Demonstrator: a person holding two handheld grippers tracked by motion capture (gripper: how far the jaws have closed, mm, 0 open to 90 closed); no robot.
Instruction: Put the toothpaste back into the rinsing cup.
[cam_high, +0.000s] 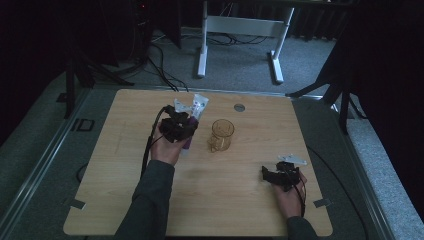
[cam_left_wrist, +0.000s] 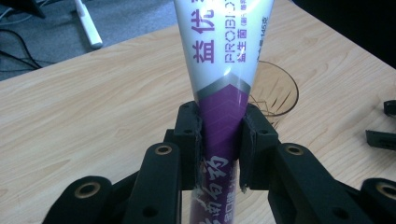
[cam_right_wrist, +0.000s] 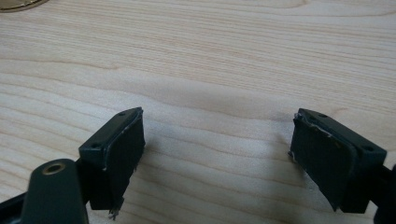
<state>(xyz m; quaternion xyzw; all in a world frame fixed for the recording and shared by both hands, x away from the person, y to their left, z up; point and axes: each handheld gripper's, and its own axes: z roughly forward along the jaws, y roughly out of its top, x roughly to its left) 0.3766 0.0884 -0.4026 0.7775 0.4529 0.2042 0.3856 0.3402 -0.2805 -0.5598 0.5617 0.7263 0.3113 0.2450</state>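
Overhead: pale wood table (cam_high: 125, 190), grey carpet (cam_high: 240, 65); left gripper (cam_left_wrist: 219, 144) fingers clamp toothpaste tube (cam_left_wrist: 222, 60); right gripper (cam_right_wrist: 217, 154) fingers wide.

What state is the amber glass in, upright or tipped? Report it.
Upright: the amber glass stands on the table, open rim up, beside the clamped tube.

Tabletop (cam_high: 125, 200) lies bare across the near half and the whole left side, passable. At centre, an amber glass (cam_high: 221, 134) stands just right of the toothpaste tube (cam_high: 196, 117) clamped in the left tool (cam_high: 181, 127), leaving only a narrow gap between. Bare wood lies between the right tool's (cam_right_wrist: 217, 154) spread jaws.
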